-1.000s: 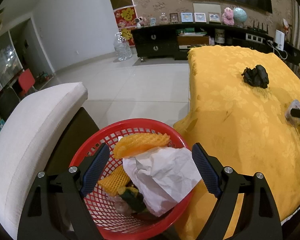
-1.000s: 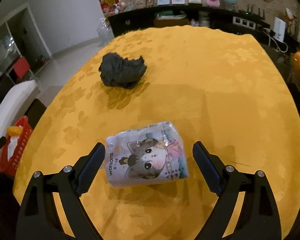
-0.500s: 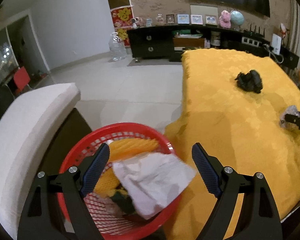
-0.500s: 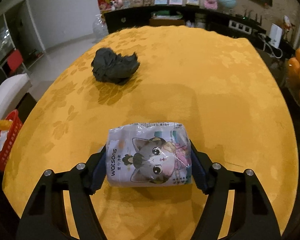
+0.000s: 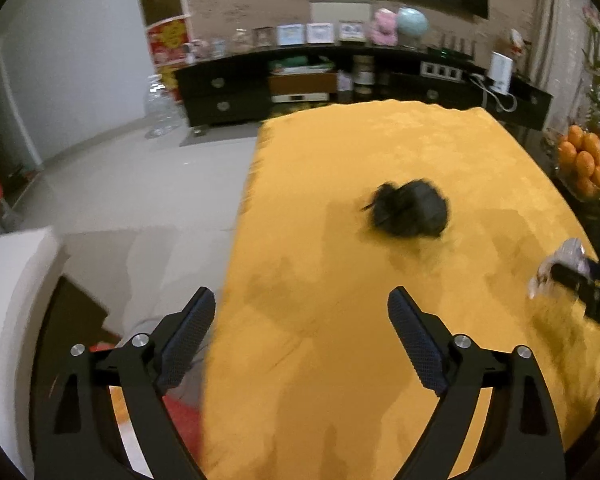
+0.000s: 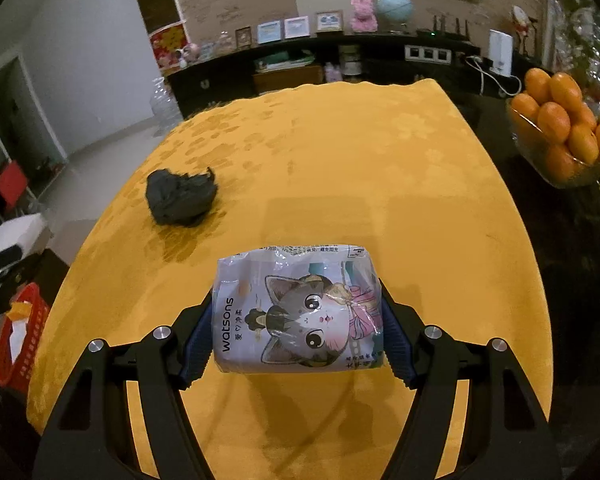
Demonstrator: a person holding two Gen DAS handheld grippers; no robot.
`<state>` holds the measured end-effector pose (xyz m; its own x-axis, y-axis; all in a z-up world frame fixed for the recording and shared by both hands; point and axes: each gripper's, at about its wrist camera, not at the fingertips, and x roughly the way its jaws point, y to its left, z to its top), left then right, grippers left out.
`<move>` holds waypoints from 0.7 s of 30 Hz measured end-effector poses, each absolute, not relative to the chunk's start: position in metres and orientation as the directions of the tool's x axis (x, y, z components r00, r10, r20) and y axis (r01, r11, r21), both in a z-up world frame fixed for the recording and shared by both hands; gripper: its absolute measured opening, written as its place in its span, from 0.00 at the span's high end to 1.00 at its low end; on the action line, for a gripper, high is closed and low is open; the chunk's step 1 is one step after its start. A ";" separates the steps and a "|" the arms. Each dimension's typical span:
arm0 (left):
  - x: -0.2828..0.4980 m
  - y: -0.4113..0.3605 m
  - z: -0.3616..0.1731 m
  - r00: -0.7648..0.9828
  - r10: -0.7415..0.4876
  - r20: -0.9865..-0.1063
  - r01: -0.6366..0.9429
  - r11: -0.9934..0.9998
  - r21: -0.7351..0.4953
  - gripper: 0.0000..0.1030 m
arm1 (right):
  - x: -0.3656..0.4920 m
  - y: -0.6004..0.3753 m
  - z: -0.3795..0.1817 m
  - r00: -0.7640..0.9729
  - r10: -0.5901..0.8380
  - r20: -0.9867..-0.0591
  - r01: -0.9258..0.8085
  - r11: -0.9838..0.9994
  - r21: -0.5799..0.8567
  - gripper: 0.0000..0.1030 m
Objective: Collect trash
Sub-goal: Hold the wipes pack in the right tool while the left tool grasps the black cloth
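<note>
My right gripper [image 6: 298, 330] is shut on a tissue pack [image 6: 298, 308] printed with a cat, held just above the yellow tablecloth [image 6: 340, 160]. A crumpled black bag [image 6: 181, 197] lies on the cloth to its far left; it also shows, blurred, in the left wrist view [image 5: 410, 208]. My left gripper [image 5: 302, 336] is open and empty over the table's left edge. The red basket [image 6: 20, 344] with trash sits low at the left, beside the table; only a red sliver [image 5: 180, 412] shows under the left gripper. The right gripper with the pack [image 5: 556, 268] shows at the right edge.
A white chair [image 5: 8, 312] stands left of the basket. A glass bowl of oranges [image 6: 560, 132] sits off the table's right side. A dark TV cabinet [image 5: 340, 84] with frames and a globe runs along the back wall. Pale tiled floor [image 5: 120, 192] lies to the left.
My right gripper closed on the tissue pack and lifted it slightly. My left gripper swung right from above the red basket toward the table and the black bag.
</note>
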<state>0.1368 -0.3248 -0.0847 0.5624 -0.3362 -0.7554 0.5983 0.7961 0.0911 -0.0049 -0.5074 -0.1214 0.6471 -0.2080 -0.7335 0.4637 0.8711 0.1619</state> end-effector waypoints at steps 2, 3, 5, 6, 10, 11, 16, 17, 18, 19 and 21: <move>0.145 -0.352 -0.085 0.541 -0.342 -0.769 0.617 0.782 0.086 0.17 | -0.005 -0.511 -0.121 0.646 -0.218 -0.732 0.471 0.868 0.158 0.34; 0.150 -0.363 -0.086 0.530 -0.343 -0.775 0.624 0.778 0.082 0.17 | -0.005 -0.513 -0.121 0.645 -0.222 -0.731 0.475 0.866 0.156 0.34; 0.159 -0.384 -0.090 0.508 -0.342 -0.790 0.633 0.770 0.074 0.17 | -0.006 -0.517 -0.121 0.646 -0.229 -0.728 0.481 0.863 0.155 0.34; 0.164 -0.397 -0.093 0.500 -0.335 -0.799 0.635 0.769 0.074 0.17 | -0.006 -0.519 -0.121 0.647 -0.232 -0.726 0.484 0.861 0.157 0.34; 0.174 -0.432 -0.103 0.484 -0.321 -0.814 0.644 0.760 0.083 0.17 | -0.008 -0.527 -0.122 0.651 -0.225 -0.725 0.494 0.851 0.179 0.34; 0.176 -0.441 -0.106 0.481 -0.315 -0.818 0.647 0.757 0.089 0.17 | -0.008 -0.529 -0.123 0.651 -0.221 -0.726 0.494 0.849 0.185 0.34; 0.185 -0.467 -0.122 0.468 -0.282 -0.838 0.655 0.747 0.114 0.17 | -0.009 -0.536 -0.122 0.661 -0.203 -0.722 0.491 0.845 0.211 0.34; 0.187 -0.472 -0.126 0.462 -0.279 -0.842 0.658 0.744 0.115 0.17 | -0.009 -0.536 -0.122 0.663 -0.202 -0.721 0.490 0.845 0.214 0.34; 0.188 -0.474 -0.128 0.459 -0.280 -0.844 0.660 0.743 0.112 0.17 | -0.010 -0.537 -0.122 0.665 -0.201 -0.720 0.489 0.845 0.216 0.34; 0.189 -0.476 -0.130 0.451 -0.283 -0.846 0.662 0.742 0.105 0.17 | -0.010 -0.538 -0.122 0.666 -0.197 -0.719 0.488 0.845 0.220 0.34; 0.190 -0.478 -0.134 0.438 -0.293 -0.850 0.669 0.738 0.090 0.18 | -0.010 -0.539 -0.123 0.667 -0.192 -0.720 0.487 0.844 0.226 0.34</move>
